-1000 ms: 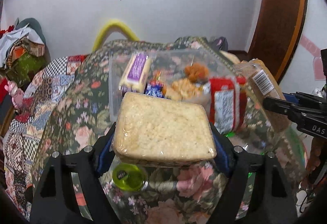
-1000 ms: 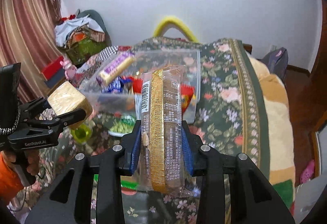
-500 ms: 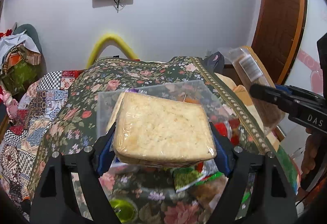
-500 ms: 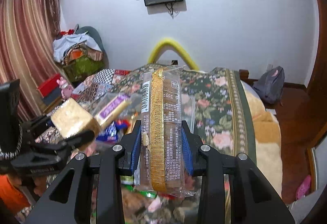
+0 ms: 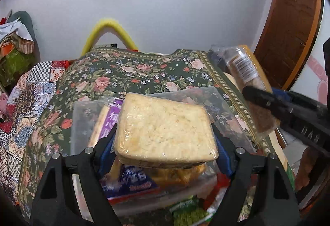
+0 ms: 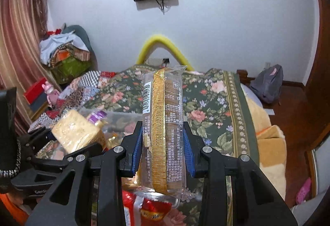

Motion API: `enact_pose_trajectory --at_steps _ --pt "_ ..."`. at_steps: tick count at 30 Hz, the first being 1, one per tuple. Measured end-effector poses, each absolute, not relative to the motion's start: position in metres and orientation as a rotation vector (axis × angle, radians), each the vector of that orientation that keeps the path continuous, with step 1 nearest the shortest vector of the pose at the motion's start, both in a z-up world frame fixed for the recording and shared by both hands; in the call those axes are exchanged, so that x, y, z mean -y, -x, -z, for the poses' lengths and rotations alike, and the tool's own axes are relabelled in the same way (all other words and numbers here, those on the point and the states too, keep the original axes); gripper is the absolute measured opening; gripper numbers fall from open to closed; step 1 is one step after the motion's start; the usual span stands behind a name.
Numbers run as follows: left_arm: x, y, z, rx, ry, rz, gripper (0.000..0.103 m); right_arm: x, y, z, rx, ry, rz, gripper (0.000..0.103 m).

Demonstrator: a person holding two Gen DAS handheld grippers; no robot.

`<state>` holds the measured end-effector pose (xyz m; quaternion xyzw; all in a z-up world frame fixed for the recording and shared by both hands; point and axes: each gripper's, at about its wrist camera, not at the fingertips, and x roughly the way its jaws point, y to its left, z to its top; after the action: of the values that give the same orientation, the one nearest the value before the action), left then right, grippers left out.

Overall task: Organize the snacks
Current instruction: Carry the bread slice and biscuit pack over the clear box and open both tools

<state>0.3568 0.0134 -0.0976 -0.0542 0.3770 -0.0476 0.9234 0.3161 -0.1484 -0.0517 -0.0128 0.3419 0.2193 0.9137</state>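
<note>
My left gripper (image 5: 163,143) is shut on a square pale rice cake pack (image 5: 165,131), held flat above a clear plastic bin (image 5: 226,102) on the floral bedspread. The bin holds a purple-labelled bar (image 5: 109,120), a blue snack bag (image 5: 134,180) and other snacks. My right gripper (image 6: 163,145) is shut on a long clear biscuit pack with a gold stripe (image 6: 163,123), held upright to the right of the bin. That pack also shows in the left wrist view (image 5: 245,73). The rice cake pack shows in the right wrist view (image 6: 76,133).
A red snack bag (image 6: 152,211) lies below the right gripper. A green snack bag (image 5: 187,211) lies near the bin's front. The floral bedspread (image 5: 134,73) stretches behind the bin. A yellow padded arch (image 5: 107,30) stands at the wall, a wooden door (image 5: 288,19) at right.
Both grippers have moved forward over the bin with their packs; the bin now sits lower and closer in both views. Neither grip has changed.
</note>
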Motion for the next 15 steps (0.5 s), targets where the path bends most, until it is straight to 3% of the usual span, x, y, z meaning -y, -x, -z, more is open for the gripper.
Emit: enact_pose_trajectory --at_steps 15 --pt "-0.008 -0.407 0.137 -0.907 0.104 0.067 0.081 0.144 -0.337 0.085 -0.844 0.086 -0.454 0.034"
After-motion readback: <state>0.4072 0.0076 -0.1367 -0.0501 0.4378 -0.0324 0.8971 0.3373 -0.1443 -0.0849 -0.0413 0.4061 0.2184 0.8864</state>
